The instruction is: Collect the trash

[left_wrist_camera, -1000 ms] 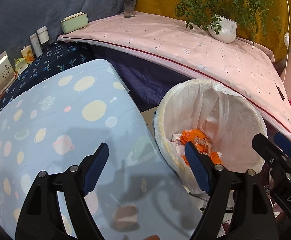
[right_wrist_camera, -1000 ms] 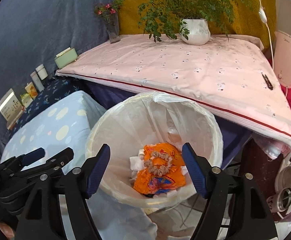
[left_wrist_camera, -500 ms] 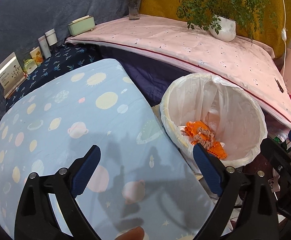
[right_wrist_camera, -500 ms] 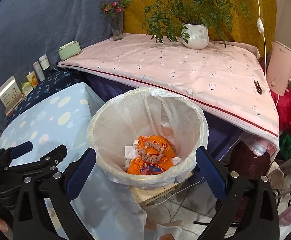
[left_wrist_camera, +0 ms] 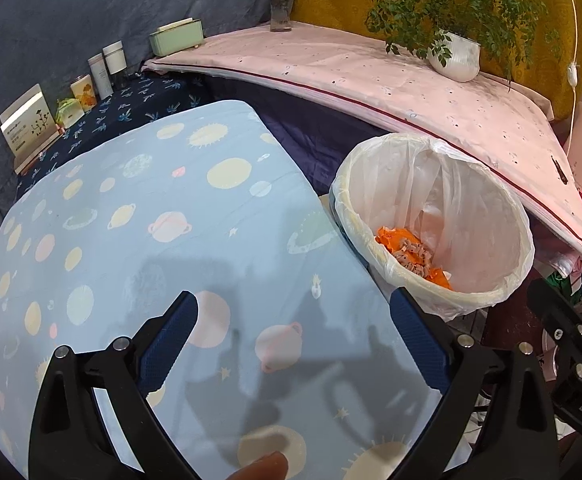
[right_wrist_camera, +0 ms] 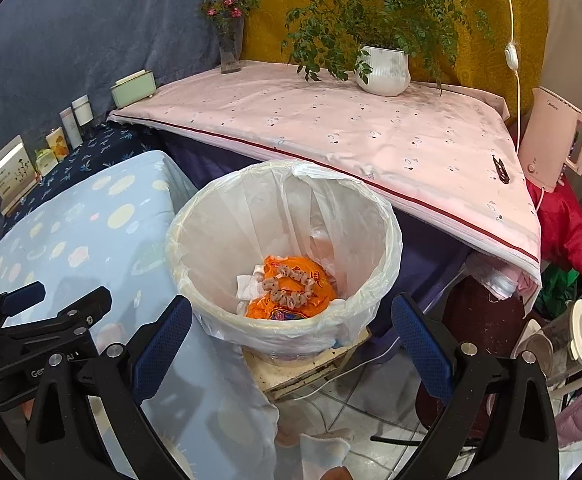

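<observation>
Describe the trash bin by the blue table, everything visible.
The trash bin is round, cream-coloured and upright, lined with a thin translucent white bag folded over its rim. Inside lie an orange wrapper and bits of white paper. It stands on a low wooden stand, beside the blue planet-print table. Neither gripper touches it.

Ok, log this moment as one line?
left claw: open, empty | right claw: open, empty | orange wrapper: in lined bin | blue tablecloth: no trash seen

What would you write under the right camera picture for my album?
Open tongs above a lined bin holding an orange wrapper, beside a planet-print tablecloth.
</observation>
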The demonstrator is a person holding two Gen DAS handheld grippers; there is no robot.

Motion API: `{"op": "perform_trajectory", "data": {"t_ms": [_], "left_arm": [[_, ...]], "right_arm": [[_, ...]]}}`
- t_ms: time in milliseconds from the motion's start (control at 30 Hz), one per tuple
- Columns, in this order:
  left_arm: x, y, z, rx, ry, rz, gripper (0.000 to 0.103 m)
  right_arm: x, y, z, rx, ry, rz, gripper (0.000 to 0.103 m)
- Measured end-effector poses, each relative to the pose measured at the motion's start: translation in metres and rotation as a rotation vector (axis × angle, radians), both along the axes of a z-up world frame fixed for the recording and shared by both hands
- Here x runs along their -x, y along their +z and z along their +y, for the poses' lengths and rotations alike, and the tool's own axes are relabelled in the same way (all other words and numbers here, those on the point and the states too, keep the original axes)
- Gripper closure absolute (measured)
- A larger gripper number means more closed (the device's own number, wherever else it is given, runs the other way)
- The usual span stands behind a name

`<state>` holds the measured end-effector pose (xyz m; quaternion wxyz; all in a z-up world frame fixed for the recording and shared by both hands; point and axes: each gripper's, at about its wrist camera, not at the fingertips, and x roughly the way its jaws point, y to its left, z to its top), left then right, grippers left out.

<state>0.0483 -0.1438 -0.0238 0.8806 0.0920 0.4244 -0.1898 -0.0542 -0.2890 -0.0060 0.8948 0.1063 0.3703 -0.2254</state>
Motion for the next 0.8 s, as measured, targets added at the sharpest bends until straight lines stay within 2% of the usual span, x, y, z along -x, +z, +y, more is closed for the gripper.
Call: {"op": "perform_trajectory", "data": {"t_ms": [300, 800], "left_arm": [[0.007, -0.007, 0.011, 0.008, 0.018, 0.0, 0.01], [0.025, -0.02, 0.014, -0.034, 0.005, -0.025, 0.01]], "right_arm": [[0.006, -0.01, 0.007, 0.004, -0.018, 0.022, 0.007], [0.018, -0.023, 0.015, 0.004, -0.027, 0.024, 0.007]]}}
